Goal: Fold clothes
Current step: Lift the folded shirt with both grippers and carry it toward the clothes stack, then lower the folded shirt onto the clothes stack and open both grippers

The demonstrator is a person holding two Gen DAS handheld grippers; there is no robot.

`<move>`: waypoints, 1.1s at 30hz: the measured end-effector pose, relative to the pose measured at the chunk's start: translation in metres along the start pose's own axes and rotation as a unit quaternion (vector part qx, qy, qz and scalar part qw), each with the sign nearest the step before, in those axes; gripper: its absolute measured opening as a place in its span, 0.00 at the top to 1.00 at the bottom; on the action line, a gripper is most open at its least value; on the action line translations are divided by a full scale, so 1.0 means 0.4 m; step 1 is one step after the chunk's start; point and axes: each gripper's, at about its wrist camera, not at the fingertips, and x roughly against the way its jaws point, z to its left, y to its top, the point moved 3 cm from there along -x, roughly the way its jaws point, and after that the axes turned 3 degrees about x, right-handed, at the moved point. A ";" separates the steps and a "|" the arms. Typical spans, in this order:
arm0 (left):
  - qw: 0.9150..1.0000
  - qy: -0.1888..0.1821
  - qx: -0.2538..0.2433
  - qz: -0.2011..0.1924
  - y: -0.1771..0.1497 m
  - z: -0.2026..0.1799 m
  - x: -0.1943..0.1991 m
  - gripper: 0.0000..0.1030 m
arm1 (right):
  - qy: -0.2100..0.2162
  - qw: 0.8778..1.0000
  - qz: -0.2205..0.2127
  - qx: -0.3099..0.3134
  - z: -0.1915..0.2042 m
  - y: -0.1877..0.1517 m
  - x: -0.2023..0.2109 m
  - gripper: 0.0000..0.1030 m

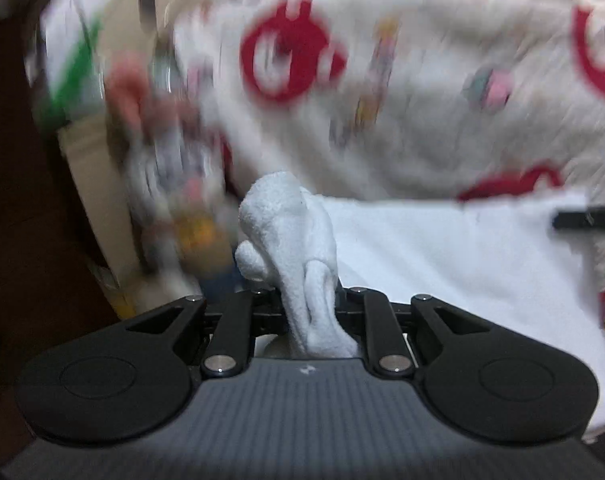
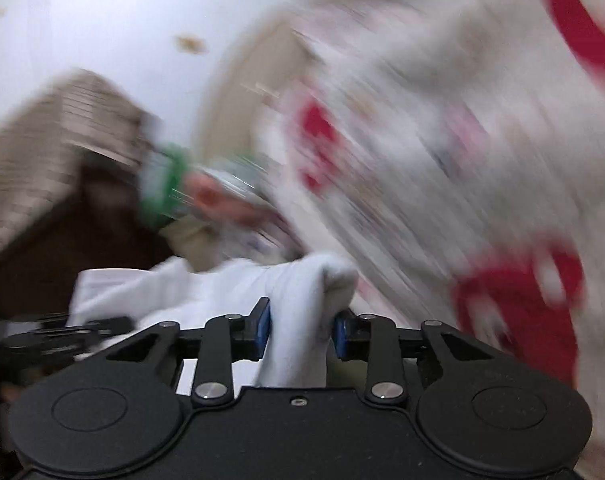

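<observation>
Background: blurred white fabric with red prints (image 1: 442,92) fills both views.
Left wrist view: left gripper (image 1: 308,304) narrow, pinching a bunched corner of the white cloth (image 1: 442,248), which stretches rightward.
Right wrist view: right gripper (image 2: 302,330), blue pads (image 2: 264,328) flanking a fold of white cloth (image 2: 298,320); whether they press, I cannot tell.

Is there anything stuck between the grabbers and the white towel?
No. The left gripper is pinched shut on a bunched corner of the white towel, with nothing between. The right gripper has another bunch of towel between its blue pads; whether they press is unclear.
</observation>
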 end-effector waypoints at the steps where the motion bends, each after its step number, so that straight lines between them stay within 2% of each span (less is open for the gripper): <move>1: 1.000 0.004 0.016 0.012 -0.028 0.009 -0.031 0.86 | -0.005 1.000 0.015 -0.022 -0.035 -0.052 -0.015 0.66; 2: 0.999 0.007 0.032 0.025 -0.056 0.018 -0.063 0.86 | -0.010 0.999 0.031 -0.044 -0.069 -0.104 -0.030 0.66; 3: 0.998 0.011 0.048 0.037 -0.084 0.027 -0.094 0.86 | 0.001 0.998 0.029 -0.060 -0.080 -0.145 -0.018 0.65; 5: 0.996 -0.005 0.083 0.023 -0.108 0.056 -0.087 0.86 | 0.026 0.995 0.022 -0.092 -0.102 -0.226 0.010 0.57; 6: 0.996 -0.010 0.091 0.019 -0.113 0.064 -0.085 0.85 | 0.052 0.991 0.021 -0.119 -0.109 -0.262 0.033 0.55; 8: 0.994 -0.020 0.106 0.013 -0.123 0.078 -0.083 0.85 | 0.078 0.986 0.020 -0.143 -0.116 -0.303 0.075 0.55; 12: 0.989 -0.035 0.141 0.011 -0.132 0.099 -0.093 0.83 | 0.071 0.987 0.014 -0.142 -0.119 -0.287 0.124 0.52; 14: 0.986 -0.040 0.160 0.012 -0.132 0.110 -0.103 0.79 | 0.082 0.982 0.011 -0.169 -0.127 -0.262 0.119 0.48; 17: 0.982 -0.037 0.183 0.006 -0.132 0.123 -0.099 0.76 | 0.085 0.974 0.001 -0.211 -0.123 -0.256 0.113 0.42; 18: 0.981 -0.036 0.190 0.003 -0.131 0.127 -0.097 0.72 | 0.073 0.974 -0.005 -0.216 -0.123 -0.256 0.109 0.36; 19: 0.980 -0.029 0.196 -0.003 -0.130 0.131 -0.093 0.68 | 0.057 0.975 -0.015 -0.213 -0.124 -0.254 0.106 0.32; 20: 0.979 -0.016 0.203 -0.015 -0.128 0.137 -0.092 0.60 | 0.036 0.979 -0.027 -0.197 -0.125 -0.247 0.097 0.32; 21: 0.977 -0.003 0.210 -0.027 -0.126 0.144 -0.092 0.57 | 0.011 0.984 -0.039 -0.175 -0.126 -0.235 0.086 0.32; 23: 0.973 -0.018 0.231 -0.006 -0.128 0.154 -0.116 0.57 | -0.031 0.989 -0.061 -0.129 -0.128 -0.209 0.060 0.32; 25: 0.964 -0.032 0.263 0.005 -0.137 0.165 -0.131 0.57 | -0.026 0.992 -0.072 -0.103 -0.123 -0.191 0.039 0.32; 26: 0.964 -0.038 0.264 0.008 -0.138 0.166 -0.139 0.59 | -0.022 0.993 -0.073 -0.095 -0.121 -0.185 0.029 0.32; 27: 0.963 -0.044 0.265 0.011 -0.138 0.166 -0.146 0.66 | -0.018 0.994 -0.069 -0.083 -0.113 -0.183 0.014 0.32; 29: 0.974 -0.046 0.220 0.010 -0.122 0.141 -0.150 0.84 | -0.011 0.997 -0.052 -0.059 -0.102 -0.180 -0.029 0.32; 30: 0.980 -0.040 0.193 0.003 -0.106 0.122 -0.142 0.86 | -0.005 0.998 -0.032 -0.053 -0.100 -0.185 -0.057 0.33; 31: 0.986 -0.034 0.165 -0.005 -0.088 0.102 -0.133 0.86 | 0.003 0.999 -0.010 -0.046 -0.100 -0.188 -0.080 0.62; 32: 0.989 -0.037 0.144 -0.025 -0.062 0.083 -0.113 0.86 | 0.009 0.999 -0.018 -0.036 -0.092 -0.179 -0.077 0.79; 33: 0.989 -0.049 0.130 -0.041 -0.036 0.067 -0.096 0.86 | 0.015 0.999 -0.028 -0.024 -0.084 -0.169 -0.071 0.82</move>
